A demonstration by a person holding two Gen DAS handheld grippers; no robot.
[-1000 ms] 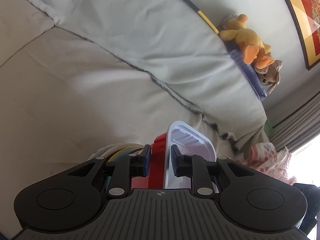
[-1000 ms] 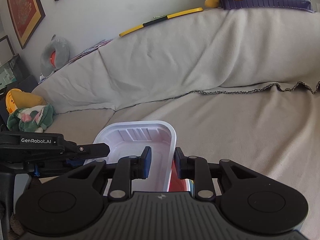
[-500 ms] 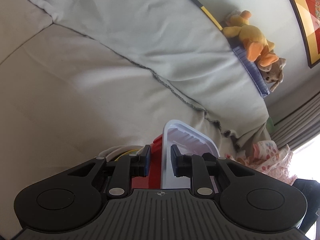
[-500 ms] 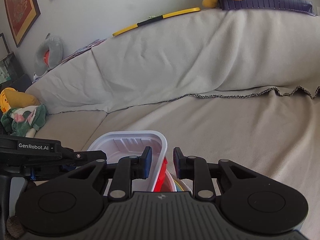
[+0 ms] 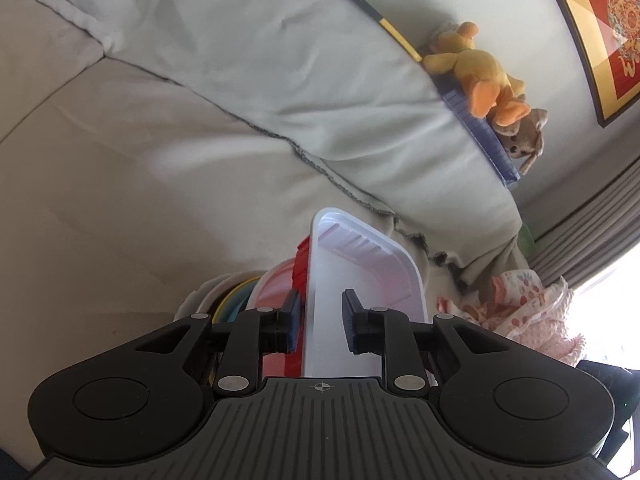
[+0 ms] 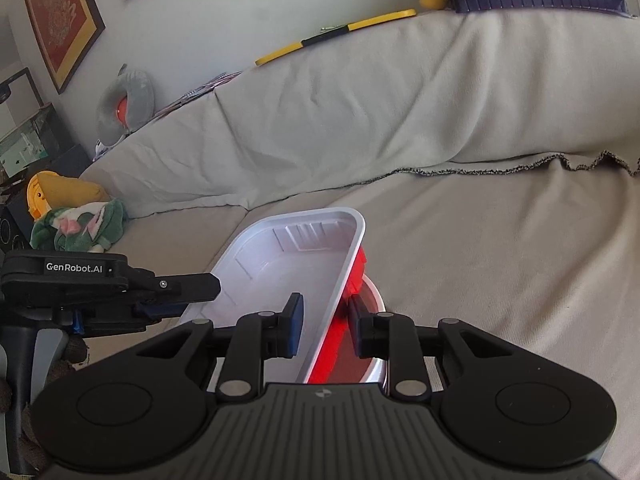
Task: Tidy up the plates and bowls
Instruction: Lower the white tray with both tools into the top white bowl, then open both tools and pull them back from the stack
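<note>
Both tools grip one stack of dishes held over the cloth-covered sofa point(image 6: 500, 240): the left tool point(image 5: 319, 326) is clamped on the left rim of the white rectangular tray point(image 5: 360, 268) together with the red tray point(image 5: 301, 264) nested under it. The right tool point(image 6: 326, 326) pinches the same two trays at their opposite, right rim. Beneath the trays sit a pink-and-white bowl point(image 5: 276, 284) and yellow and blue plates point(image 5: 234, 296), whose support cannot be made out.

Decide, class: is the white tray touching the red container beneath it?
Touching. The right wrist view shows the white tray nested in the red container, its rim resting directly on the red wall with no gap.
</note>
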